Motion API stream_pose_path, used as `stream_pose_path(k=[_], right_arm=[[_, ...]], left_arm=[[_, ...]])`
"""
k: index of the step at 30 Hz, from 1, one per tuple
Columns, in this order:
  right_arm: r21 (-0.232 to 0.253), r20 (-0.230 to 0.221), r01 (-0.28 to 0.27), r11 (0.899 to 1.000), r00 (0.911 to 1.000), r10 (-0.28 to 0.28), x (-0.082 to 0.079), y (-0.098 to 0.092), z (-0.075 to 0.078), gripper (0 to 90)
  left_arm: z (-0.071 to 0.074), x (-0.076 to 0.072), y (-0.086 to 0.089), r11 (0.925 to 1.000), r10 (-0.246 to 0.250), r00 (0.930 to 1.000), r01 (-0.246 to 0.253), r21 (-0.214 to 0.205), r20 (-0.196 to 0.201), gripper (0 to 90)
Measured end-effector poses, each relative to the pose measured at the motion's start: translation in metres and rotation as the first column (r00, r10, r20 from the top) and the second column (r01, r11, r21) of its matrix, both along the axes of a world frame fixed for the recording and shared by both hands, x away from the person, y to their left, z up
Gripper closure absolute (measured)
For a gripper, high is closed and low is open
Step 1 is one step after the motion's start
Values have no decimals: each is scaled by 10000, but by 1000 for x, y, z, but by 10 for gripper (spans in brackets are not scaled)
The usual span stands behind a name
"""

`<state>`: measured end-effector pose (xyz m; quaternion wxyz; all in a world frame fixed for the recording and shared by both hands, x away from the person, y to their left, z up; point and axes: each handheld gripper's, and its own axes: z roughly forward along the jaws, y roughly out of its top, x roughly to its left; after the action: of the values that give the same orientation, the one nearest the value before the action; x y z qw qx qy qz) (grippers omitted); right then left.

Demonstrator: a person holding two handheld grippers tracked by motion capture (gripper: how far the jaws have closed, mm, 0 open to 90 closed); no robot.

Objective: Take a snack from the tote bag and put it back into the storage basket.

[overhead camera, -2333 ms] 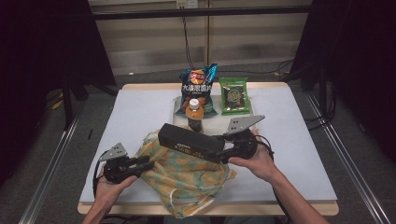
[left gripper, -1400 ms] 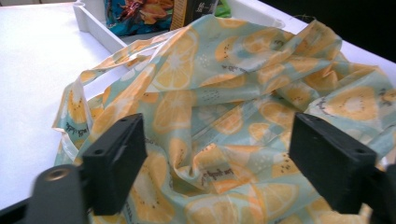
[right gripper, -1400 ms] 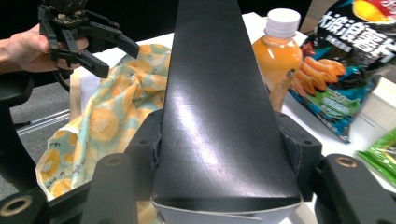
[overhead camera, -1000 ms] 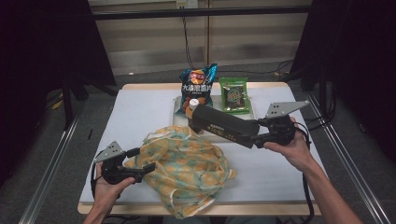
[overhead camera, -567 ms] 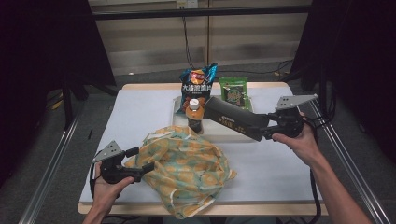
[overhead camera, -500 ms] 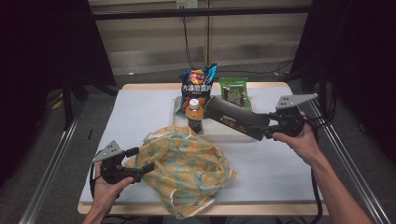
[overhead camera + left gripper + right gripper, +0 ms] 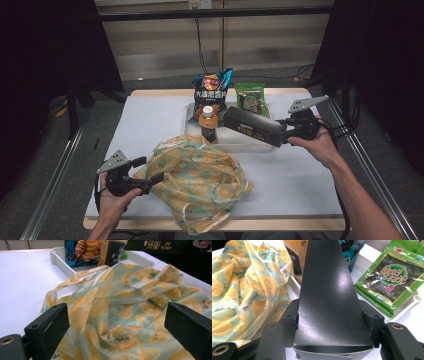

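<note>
Right tool (image 7: 280,137) pinching black box (image 7: 252,126) by one end, box over tray (image 7: 250,146), bottle (image 7: 208,125) at its 9 o'clock. Risk: long box swings, topples bottle. Left tool (image 7: 150,177) spread around bag (image 7: 200,180); bag unheld.

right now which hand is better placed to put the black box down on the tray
Right. The right gripper is already clamped on the black box, held above the tray. The left gripper sits open at the fabric bag.
</note>
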<state>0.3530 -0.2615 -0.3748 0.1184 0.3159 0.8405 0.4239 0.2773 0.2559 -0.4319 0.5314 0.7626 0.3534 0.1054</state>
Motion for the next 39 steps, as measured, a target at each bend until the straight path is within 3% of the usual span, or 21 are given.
stream_pose_path(k=[11,22,30,39], right_arm=[[-550,-555,-277,9981,9982,246,25,9,-17,432],[-1064,-768,-478,9932,9963,397,34,15,-28,432],[-1265,-868,-966,9872,9925,860,38,21,-35,430],[-1200,-893,-900,9887,9928,795,43,22,-39,423]], left_arm=[[-1,0,-1,9999,-100,9999,100,62,-36,59],[-3,1,-2,9998,-96,9999,98,169,-73,59],[-4,1,0,9998,-7,9999,9,201,-100,61],[-5,2,0,9997,24,9999,-21,233,-138,64]])
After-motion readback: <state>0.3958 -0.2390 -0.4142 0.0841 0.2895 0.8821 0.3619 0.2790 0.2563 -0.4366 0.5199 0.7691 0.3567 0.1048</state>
